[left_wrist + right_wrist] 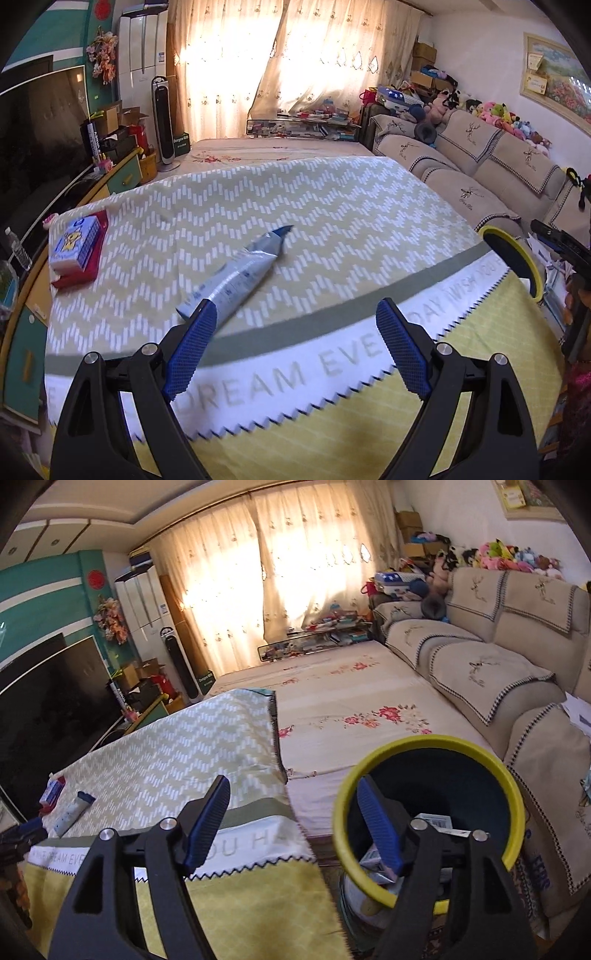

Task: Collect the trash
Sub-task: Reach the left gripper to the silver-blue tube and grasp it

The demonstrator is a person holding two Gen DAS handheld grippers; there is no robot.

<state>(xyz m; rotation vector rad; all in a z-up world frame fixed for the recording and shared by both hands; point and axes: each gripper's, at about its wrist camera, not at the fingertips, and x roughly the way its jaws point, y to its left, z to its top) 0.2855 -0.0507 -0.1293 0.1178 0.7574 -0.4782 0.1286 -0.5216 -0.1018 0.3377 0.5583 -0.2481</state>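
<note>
**Both jaws apart, one by the tube, one over the bin**

The left gripper [295, 314] holds its jaws wide apart and empty above the surface's yellow-and-white zigzag-patterned cloth [332, 206], low in the left wrist frame. Its left blue-padded finger [192, 347] overlaps the near end of a crumpled grey-blue squeeze tube [240, 269], which lies flat on the cloth at frame centre, slanting up to the right; whether finger and tube touch I cannot tell. Further out, at the left edge, a small blue-and-white carton [75, 240] rests on a red flat box [83, 266]. At the right edge a round bin with a yellow rim and dark inside [517, 266] stands just beside the cloth's hanging border with grey printed letters.

The right gripper [291, 797] also has its jaws apart with nothing between them. Its right finger [380, 830] appears in front of the bin's [517, 812] opening, lower right of the right wrist frame, where white paper packaging [436, 821] lies inside. The tube [72, 814] and carton [53, 790] sit far left on the cloth [166, 746]. Beyond lie a floral sheet [351, 701] and a beige sofa [480, 664].
</note>
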